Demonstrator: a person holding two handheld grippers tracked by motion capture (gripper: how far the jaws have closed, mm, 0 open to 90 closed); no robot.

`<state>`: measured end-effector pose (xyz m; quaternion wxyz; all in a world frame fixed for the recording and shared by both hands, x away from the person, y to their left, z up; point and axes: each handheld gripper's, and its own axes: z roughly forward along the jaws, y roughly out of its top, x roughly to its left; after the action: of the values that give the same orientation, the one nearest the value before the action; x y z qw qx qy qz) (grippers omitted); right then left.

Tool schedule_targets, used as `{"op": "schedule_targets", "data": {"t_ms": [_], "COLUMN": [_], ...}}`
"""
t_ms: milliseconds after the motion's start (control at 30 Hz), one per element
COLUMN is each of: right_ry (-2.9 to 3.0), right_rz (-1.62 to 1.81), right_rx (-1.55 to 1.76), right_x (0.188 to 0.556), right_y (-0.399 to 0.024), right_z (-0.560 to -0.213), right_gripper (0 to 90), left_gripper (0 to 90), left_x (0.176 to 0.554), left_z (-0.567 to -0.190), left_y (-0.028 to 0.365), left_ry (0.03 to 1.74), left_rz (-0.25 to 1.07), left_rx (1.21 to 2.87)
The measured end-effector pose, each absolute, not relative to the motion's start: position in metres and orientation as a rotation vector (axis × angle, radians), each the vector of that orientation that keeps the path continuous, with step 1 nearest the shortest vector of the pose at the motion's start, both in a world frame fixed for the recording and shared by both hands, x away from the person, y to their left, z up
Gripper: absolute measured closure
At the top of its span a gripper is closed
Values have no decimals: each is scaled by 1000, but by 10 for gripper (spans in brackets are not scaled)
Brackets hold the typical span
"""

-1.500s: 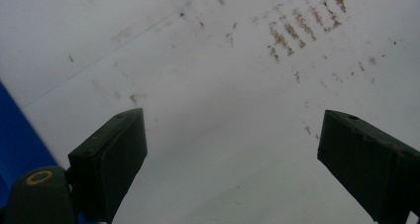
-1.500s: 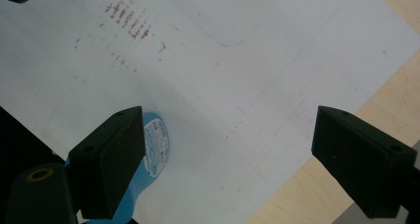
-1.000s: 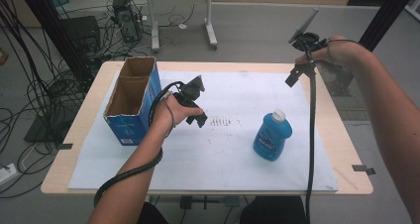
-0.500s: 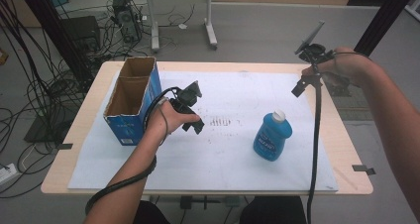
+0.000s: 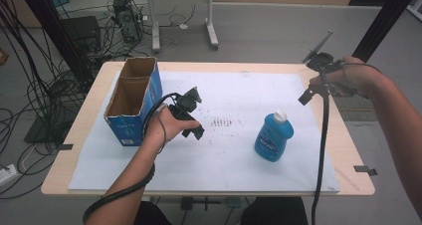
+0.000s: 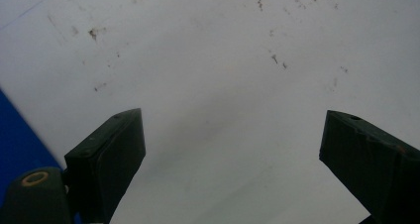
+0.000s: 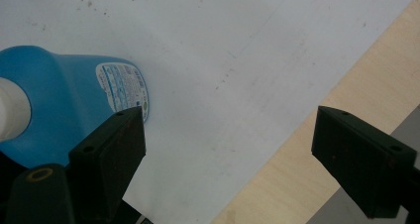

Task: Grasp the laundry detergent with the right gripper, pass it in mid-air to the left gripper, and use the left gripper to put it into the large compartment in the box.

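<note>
Looking down the right tongs (image 7: 228, 154), the blue plastic bottle (image 7: 64, 105) is cut off at the frame's left, its white cap barely in. It stands on the white sheet (image 5: 239, 155) toward the tabletop's (image 5: 348, 150) right edge, with bare sheet all around it. Both tongs gape empty; the left tongs (image 6: 233, 154) hover beside the open cardboard box (image 5: 133, 103) near the left edge.
</note>
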<state>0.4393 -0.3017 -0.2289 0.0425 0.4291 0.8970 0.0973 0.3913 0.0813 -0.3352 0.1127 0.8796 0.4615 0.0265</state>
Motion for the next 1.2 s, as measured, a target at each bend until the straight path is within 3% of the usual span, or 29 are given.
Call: {"op": "schedule_targets", "data": {"t_ms": [1200], "right_ry": [2759], "right_rz": [323], "right_rx": [1314], "right_x": [397], "right_y": [-327], "right_z": [-273], "right_gripper": [130], "left_gripper": [106], "left_x": [371], "left_z": [-357], "left_y": [89], "left_ry": [1392], "left_rz": [45], "left_rx": [2592]}}
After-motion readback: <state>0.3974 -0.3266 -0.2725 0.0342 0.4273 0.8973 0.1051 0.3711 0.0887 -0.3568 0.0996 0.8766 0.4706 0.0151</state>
